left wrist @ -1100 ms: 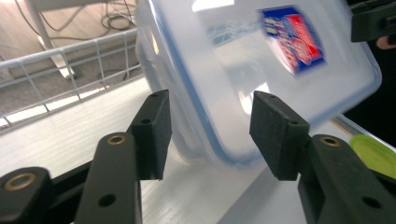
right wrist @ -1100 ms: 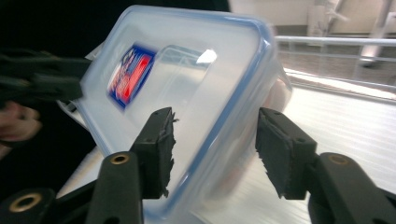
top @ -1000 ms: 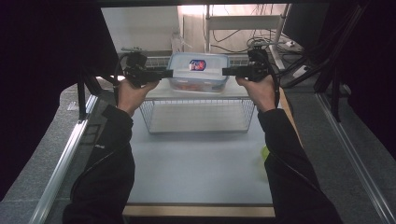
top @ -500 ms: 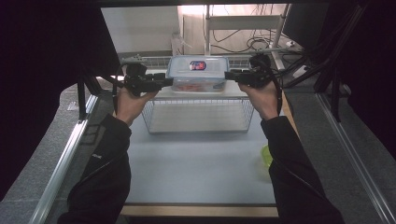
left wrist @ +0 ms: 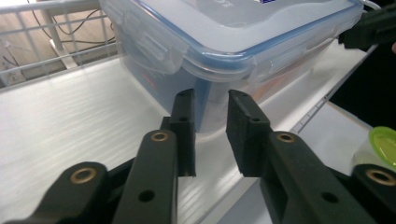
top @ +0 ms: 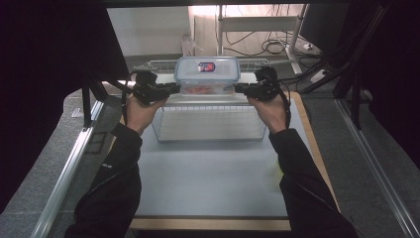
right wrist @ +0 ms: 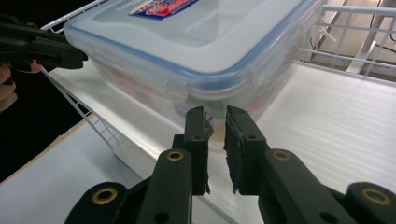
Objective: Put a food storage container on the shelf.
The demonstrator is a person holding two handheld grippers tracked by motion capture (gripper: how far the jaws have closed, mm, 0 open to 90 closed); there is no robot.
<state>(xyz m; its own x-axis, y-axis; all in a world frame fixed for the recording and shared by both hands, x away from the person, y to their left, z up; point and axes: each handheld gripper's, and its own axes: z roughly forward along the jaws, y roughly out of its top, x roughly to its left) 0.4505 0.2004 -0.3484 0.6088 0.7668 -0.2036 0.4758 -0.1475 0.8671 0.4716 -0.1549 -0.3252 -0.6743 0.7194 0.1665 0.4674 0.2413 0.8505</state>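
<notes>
While both hands stay low at the far end of the counter (top: 213, 188), the plastic container (top: 207, 75) with a blue-rimmed clip lid rests on the white top shelf of the wire basket rack (top: 210, 121). A red and blue label (top: 205, 66) sits on the lid centre.

Left tool (top: 174, 88): positioned at the container's left end, pointing inward at it. In the left gripper view the left tool (left wrist: 211, 112) shows a narrow gap between its pads, with nothing between them; the container's lower corner stands just beyond the tips. Its jaws have just been closing and now stand near clenched, gripping nothing.

Right tool (top: 239, 88): positioned at the container's right end, mirrored against the left one. In the right gripper view the right tool (right wrist: 215, 122) shows the same narrow, empty gap (pad faces look frayed), its tips just short of the container wall. Its jaws have likewise just been closing.

A green-lidded object (left wrist: 383, 148) lies on the counter, beyond and below the container's near edge.
</notes>
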